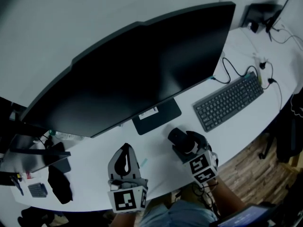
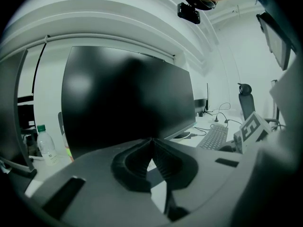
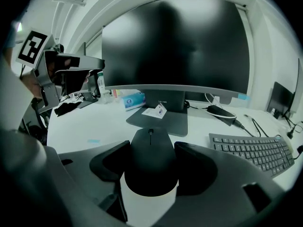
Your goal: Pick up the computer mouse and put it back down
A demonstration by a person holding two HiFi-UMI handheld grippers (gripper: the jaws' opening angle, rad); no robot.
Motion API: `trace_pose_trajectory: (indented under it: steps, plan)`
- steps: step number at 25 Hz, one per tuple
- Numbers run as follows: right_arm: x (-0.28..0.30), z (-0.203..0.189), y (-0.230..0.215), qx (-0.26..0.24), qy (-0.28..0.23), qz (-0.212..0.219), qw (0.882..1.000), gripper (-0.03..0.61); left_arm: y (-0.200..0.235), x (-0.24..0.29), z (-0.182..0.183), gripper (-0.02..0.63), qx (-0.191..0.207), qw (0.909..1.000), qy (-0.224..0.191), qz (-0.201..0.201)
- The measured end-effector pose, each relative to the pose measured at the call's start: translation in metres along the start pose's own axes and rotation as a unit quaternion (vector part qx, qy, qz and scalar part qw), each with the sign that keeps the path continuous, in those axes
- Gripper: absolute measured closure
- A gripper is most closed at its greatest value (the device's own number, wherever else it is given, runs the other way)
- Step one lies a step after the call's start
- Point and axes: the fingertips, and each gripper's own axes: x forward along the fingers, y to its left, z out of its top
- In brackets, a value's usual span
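black rounded computer mouse (image 3: 150, 162) sits between the jaws of the right gripper (image 1: 182, 138), both jaws pressed on its sides, over the white desk (image 1: 158, 169); can't tell if it's lifted off or touching. the flat dark grey monitor stand base (image 3: 158, 118) is just ahead of that gripper, the large black curved monitor (image 1: 142, 65) above it, and the dark grey keyboard (image 3: 255, 150) ahead to its right. left gripper (image 2: 152, 143) is off to the left, jaws closed together with nothing between them.
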Motion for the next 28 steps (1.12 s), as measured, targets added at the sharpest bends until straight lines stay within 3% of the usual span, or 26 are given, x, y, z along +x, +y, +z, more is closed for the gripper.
trace_pose_trajectory:
  steps: [28]
  plan:
    - [0.022,-0.045,-0.003,0.023,0.037,0.008,0.999,0.273,-0.011,0.007,-0.017,0.609,0.02,0.9993,0.031,-0.003]
